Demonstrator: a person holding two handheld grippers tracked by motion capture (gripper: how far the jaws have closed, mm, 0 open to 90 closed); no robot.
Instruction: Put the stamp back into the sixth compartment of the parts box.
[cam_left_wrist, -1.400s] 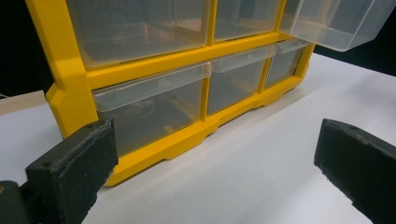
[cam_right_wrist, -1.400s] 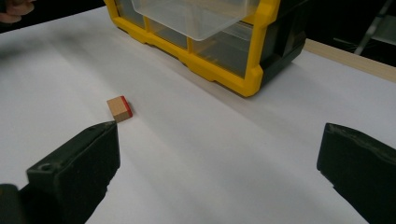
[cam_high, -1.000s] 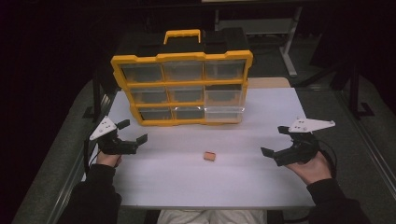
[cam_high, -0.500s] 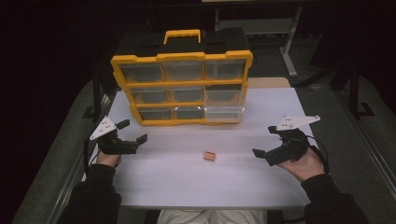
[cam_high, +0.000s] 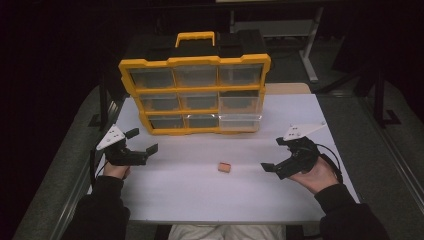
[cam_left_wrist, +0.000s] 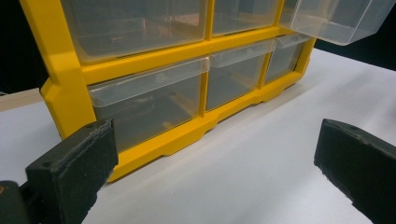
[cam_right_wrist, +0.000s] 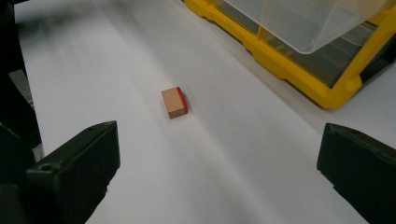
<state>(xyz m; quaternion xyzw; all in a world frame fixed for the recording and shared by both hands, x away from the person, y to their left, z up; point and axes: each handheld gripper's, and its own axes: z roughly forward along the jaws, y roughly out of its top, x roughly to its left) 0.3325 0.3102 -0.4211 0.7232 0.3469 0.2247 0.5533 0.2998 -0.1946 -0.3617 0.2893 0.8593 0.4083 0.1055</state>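
The right gripper (cam_high: 274, 156) has been brought inward over the last second — from near the right edge of the white sheet (cam_high: 200, 200) toward the block (cam_high: 224, 168) at its middle. It is now seen pointed at the block, near it but not touching, with the jaws spread wide and nothing between them. In the right gripper view the block (cam_right_wrist: 174, 102) is framed between the two black jaws, lying flat and alone on the sheet, a red face turned to one side.

The left gripper (cam_high: 145, 142) has been kept where it was, at the left of the sheet just in front of the organizer (cam_high: 195, 95). Its jaws are also spread and empty; in the left gripper view they are aimed at the bottom row of clear drawers.

One drawer (cam_high: 240, 121) at the organizer's right is seen pulled out, its clear tray (cam_right_wrist: 308, 21) overhanging the sheet.

The shift is judged to be the opening of a reach — the block is taken as the thing to be picked up, and the open drawer as its likely destination. A further advance and a lowering are still needed before the jaws can be closed on it.
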